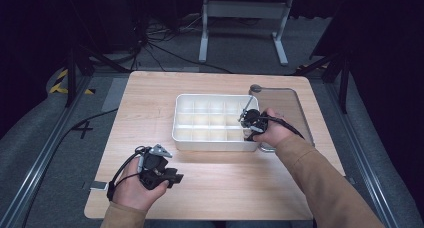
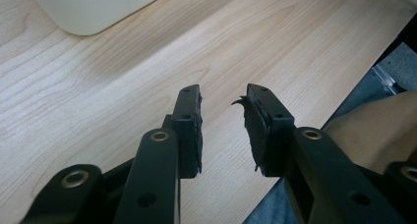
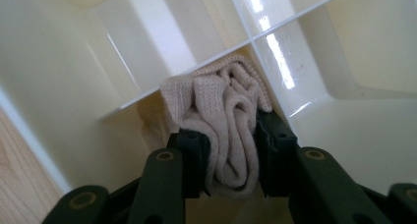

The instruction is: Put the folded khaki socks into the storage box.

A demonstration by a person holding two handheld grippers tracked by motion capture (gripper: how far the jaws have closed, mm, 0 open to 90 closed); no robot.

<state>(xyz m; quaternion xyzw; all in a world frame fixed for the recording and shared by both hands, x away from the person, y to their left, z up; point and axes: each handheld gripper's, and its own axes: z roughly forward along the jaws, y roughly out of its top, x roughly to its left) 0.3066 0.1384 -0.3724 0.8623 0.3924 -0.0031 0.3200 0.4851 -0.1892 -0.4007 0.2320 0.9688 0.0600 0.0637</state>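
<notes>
My right claw [image 3: 228, 157] tips down into the divided box's [image 1: 176, 119] near right corner cell, pinching a bunched beige sock [image 3: 223, 116]. My left claw [image 2: 223, 130] rests spread, empty, over the counter [image 1: 150, 95].

1 divided tray [image 1: 182, 133], 1 sock [image 3: 227, 121], 1 clear lid [image 1: 287, 100].

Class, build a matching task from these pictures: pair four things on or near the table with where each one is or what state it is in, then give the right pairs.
Things:
1. beige sock
2. white divided tray
3. left gripper
4. clear lid

Places or states:
A. flat on the table right of the tray
B. between the right gripper's jaws, inside a compartment
C. jaws apart, nothing between them, over bare wood
D. in the middle of the table, its compartments in rows

Pairs: 1-B, 2-D, 3-C, 4-A
</notes>
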